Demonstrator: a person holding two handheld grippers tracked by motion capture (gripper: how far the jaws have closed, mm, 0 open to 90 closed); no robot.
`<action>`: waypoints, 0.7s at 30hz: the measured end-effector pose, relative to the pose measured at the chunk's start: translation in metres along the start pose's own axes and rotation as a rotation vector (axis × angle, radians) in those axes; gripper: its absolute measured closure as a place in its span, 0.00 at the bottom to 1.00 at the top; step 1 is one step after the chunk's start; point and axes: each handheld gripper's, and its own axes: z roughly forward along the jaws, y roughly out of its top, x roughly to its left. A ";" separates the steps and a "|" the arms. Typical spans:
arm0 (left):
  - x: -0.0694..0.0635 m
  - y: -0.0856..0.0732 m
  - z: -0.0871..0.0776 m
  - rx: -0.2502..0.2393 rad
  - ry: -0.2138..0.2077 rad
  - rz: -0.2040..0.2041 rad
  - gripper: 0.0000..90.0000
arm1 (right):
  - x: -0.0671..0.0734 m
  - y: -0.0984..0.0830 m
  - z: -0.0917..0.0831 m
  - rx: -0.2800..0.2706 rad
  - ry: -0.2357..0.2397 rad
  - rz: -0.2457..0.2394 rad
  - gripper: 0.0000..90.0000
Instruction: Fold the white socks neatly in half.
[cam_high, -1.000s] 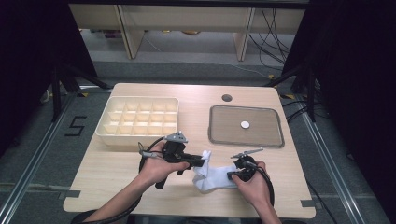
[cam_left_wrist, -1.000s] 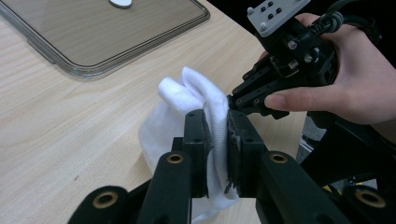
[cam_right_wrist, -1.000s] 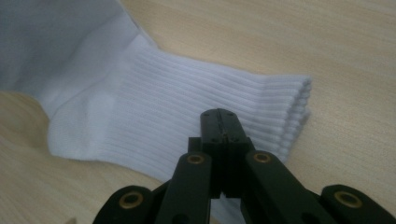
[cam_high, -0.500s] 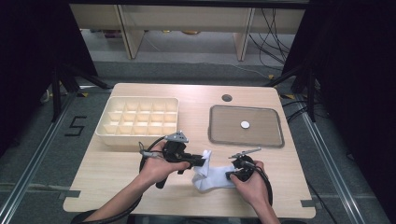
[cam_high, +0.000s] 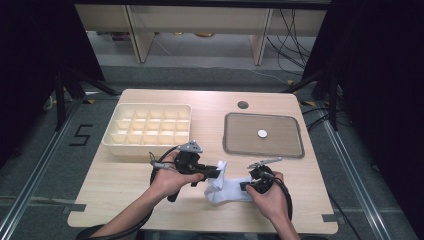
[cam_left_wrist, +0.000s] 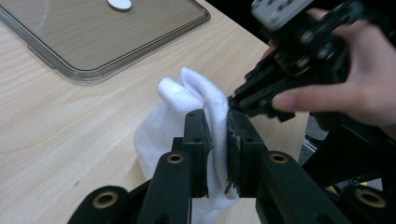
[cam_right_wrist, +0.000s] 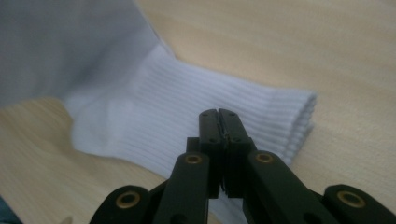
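One white ribbed cotton sock (cam_high: 224, 186) lay at the near edge of the pale wooden tabletop (cam_high: 125, 175), between the person's two hands. The left gripper (cam_left_wrist: 217, 135), coming in from the sock's left, had its jaws clenched on a raised fold at the sock's far left end. The right gripper (cam_right_wrist: 218, 122) had its jaws pressed together over the ribbed cuff (cam_right_wrist: 261, 112) at the right end; whether fabric was pinched between them could not be told. The sock's long axis ran left to right, from one gripper to the other, with both about equally near. Farther back sat one cream plastic tray with many compartments (cam_high: 148, 131) on the left and one clear shallow tray (cam_high: 263, 135) on the right, holding one small white disc (cam_high: 262, 133).
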 end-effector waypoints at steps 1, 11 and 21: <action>0.001 0.000 0.000 0.002 -0.004 0.000 0.88 | 0.000 0.001 -0.005 -0.013 -0.002 0.004 1.00; 0.001 -0.001 0.003 0.010 0.005 -0.001 0.88 | -0.025 -0.007 -0.021 0.003 -0.086 0.053 1.00; 0.003 -0.004 0.007 0.025 -0.004 -0.001 0.88 | -0.021 -0.010 -0.009 0.027 -0.074 0.051 1.00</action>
